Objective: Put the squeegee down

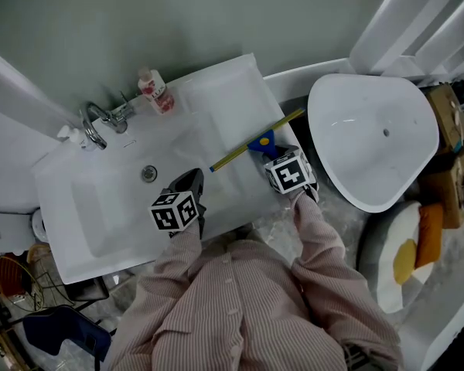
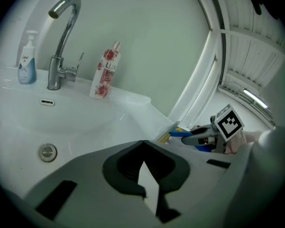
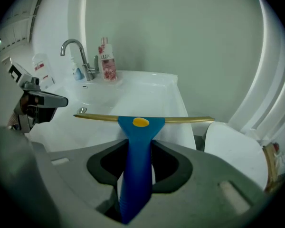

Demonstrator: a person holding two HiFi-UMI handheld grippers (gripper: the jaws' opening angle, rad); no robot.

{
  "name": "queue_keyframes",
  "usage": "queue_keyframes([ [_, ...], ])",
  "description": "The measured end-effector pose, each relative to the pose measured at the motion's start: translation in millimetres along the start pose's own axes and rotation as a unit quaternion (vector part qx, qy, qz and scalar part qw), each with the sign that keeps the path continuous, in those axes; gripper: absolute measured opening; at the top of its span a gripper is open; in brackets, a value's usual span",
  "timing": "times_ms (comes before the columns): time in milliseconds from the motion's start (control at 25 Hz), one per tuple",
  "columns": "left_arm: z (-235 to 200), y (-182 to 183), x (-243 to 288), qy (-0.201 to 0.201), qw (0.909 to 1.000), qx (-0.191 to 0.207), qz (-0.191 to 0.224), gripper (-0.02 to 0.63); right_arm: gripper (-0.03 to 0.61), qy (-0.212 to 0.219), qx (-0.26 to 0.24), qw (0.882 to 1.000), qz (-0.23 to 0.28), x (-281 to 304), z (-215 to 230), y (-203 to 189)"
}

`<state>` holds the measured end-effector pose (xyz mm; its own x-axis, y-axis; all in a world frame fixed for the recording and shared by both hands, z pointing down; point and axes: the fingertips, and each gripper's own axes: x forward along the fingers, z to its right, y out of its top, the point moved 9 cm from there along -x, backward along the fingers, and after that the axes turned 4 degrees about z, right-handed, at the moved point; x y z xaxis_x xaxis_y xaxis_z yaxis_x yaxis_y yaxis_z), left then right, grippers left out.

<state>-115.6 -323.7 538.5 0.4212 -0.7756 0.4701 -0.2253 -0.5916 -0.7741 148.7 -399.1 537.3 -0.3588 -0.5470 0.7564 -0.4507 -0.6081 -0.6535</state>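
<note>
Head view, looking down: white sink [image 1: 100,199], tap [image 1: 97,122] at the back, pink bottle [image 1: 156,91] by it. My right gripper [image 1: 274,151] holds the squeegee [image 1: 251,147], a blue handle w/ a long gold blade. The blade lies slantwise over the sink's right side. Can't tell if it touches yet. My left gripper [image 1: 189,185] hangs over the basin's front, near the drain, carrying nothing. Both sleeves reach fwd, elbows bent.

Left gripper view: my left gripper [image 2: 142,167] has its tips pressed together, w/ nothing btwn them. It points down at a shallow slant toward the basin. The squeegee [image 2: 173,129] and right gripper [image 2: 206,136] show off to the right, by the sink's edge.

Right gripper view: my right gripper [image 3: 137,165] pinches the blue handle, squeegee [image 3: 140,127] upright btwn the jaws, blade level above the sink's flat right ledge [image 3: 152,94]. The gripper tilts steeply down.

To do it well, I'd guess: lower till the blade lies flat on the ledge, well in from the rim, then spread the jaws and back off straight so the handle isn't dragged.
</note>
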Motion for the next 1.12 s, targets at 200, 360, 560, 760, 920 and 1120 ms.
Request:
queue_keyframes([
  [200, 0, -3, 3, -0.005, 1.0, 0.001, -0.006, 0.002, 0.135, -0.008, -0.028, 1.0, -0.006, 7, -5, 0],
  [360, 1, -3, 3, -0.007, 1.0, 0.001, -0.006, 0.002, 0.135, -0.017, -0.042, 0.999, -0.017, 9, -6, -3],
  [560, 1, -2, 4, -0.004, 1.0, 0.0, -0.008, 0.002, 0.135, -0.022, -0.047, 0.998, -0.023, 12, -6, -6],
  [760, 3, -3, 3, -0.001, 1.0, 0.002, -0.007, 0.002, 0.135, -0.025, -0.049, 0.998, -0.016, 12, -5, -7],
  [920, 4, -3, 1, 0.001, 1.0, 0.002, -0.006, 0.002, 0.135, -0.029, -0.05, 0.998, -0.012, 12, -6, -8],
  [1120, 4, -5, -1, 0.0, 1.0, 0.005, -0.007, 0.002, 0.14, -0.027, -0.045, 0.999, -0.004, 12, -7, -8],
])
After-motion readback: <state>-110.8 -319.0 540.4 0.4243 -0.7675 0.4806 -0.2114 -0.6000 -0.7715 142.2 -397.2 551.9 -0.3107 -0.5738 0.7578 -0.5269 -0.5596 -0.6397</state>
